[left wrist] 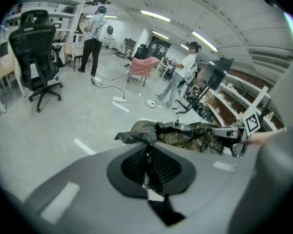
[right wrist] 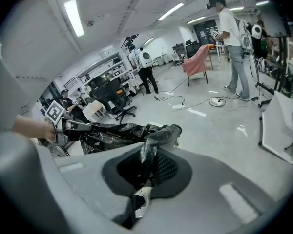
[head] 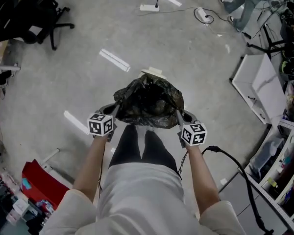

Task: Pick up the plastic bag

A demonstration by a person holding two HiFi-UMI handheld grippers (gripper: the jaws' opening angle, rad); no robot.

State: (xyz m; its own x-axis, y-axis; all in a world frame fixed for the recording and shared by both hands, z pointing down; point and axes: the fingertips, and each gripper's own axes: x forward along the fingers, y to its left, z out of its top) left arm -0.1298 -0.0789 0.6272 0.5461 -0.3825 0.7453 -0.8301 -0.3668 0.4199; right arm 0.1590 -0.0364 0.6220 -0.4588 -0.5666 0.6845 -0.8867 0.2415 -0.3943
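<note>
A pale grey concrete floor (head: 63, 82) runs through an open workshop. The left gripper (head: 116, 105) is clenched on a bunched edge of the crinkled black plastic bag (head: 148, 102), with film pinched between its pads. The right gripper (head: 178, 114) is clamped the same way on the opposite edge. The bag hangs stretched between them, just in front of the person's legs. A small white flat piece (head: 154, 72) lies just beyond it. Farther off are a white power strip (head: 149, 7) and a black office chair (left wrist: 36, 48).
</note>
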